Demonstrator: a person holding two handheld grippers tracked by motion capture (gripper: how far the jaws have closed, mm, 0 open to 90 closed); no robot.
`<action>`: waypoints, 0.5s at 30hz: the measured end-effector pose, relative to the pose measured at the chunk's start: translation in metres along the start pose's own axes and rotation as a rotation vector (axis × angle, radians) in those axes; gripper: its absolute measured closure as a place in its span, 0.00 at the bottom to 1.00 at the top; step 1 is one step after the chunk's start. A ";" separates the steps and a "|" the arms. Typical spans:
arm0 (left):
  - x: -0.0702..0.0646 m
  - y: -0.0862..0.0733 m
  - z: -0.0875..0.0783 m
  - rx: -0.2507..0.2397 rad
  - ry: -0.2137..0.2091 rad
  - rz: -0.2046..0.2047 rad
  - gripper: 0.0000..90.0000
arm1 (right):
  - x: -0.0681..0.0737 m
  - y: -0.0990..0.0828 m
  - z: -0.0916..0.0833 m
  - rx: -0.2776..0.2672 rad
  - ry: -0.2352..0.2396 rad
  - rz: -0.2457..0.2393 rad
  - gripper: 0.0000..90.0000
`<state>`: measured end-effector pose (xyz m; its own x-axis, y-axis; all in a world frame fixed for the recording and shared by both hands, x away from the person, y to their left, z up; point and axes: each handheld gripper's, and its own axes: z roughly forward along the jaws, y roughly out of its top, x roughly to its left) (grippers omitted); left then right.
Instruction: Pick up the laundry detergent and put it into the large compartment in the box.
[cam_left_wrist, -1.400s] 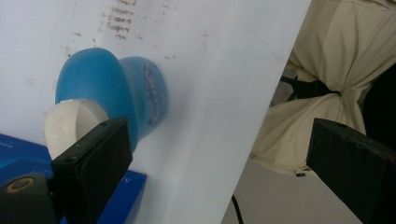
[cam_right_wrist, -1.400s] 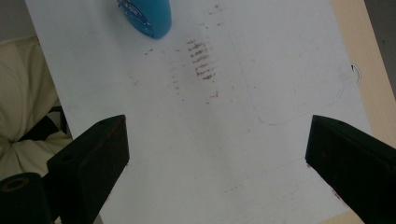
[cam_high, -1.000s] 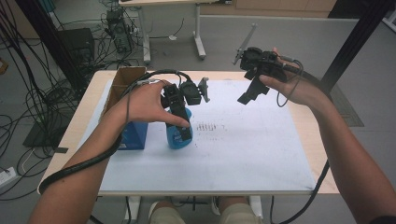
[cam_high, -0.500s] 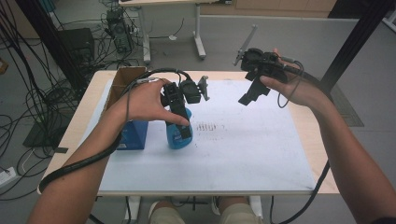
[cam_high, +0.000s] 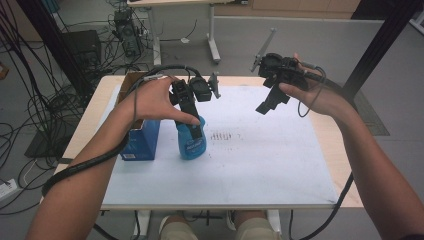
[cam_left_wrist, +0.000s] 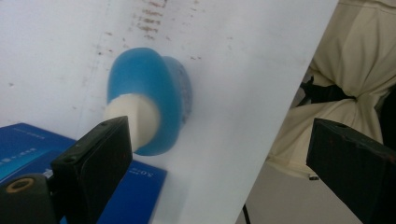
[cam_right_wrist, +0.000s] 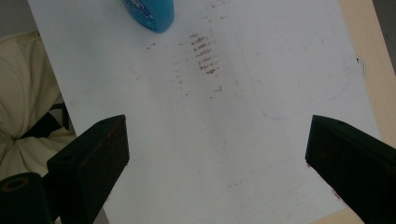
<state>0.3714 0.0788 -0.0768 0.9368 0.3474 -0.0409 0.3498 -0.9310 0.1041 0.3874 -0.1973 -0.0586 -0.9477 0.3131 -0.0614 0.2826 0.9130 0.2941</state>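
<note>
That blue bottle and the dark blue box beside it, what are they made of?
The blue bottle looks like translucent plastic, smooth with a soft sheen, and has a matte white cap. The dark blue box seems to be printed cardboard: flat faces, sharp edges, brown inner flaps. Neither is certain.

High view is looking down from above the person; both gripper views are pointing down close, sharing the blue bottle (cam_high: 191, 141) and white sheet (cam_high: 260, 150).

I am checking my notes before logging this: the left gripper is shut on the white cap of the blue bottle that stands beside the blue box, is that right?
Not quite: the left gripper is open. In the left gripper view its jaws stand wide apart, and the white cap lies against one jaw only. The blue bottle does stand beside the blue box on the table.
</note>
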 end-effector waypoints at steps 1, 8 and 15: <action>0.004 0.002 -0.001 0.002 0.000 -0.006 0.08 | 0.000 -0.001 0.001 -0.003 0.001 -0.002 0.07; 0.018 0.009 -0.001 0.017 0.010 -0.026 0.08 | 0.000 -0.001 0.001 0.007 0.002 0.004 0.07; 0.038 0.011 0.011 0.035 -0.008 -0.058 0.08 | -0.001 -0.005 -0.001 0.003 0.001 0.007 0.07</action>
<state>0.4112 0.0805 -0.0880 0.9150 0.3999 -0.0534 0.4029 -0.9128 0.0666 0.3871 -0.2023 -0.0585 -0.9459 0.3192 -0.0584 0.2897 0.9117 0.2913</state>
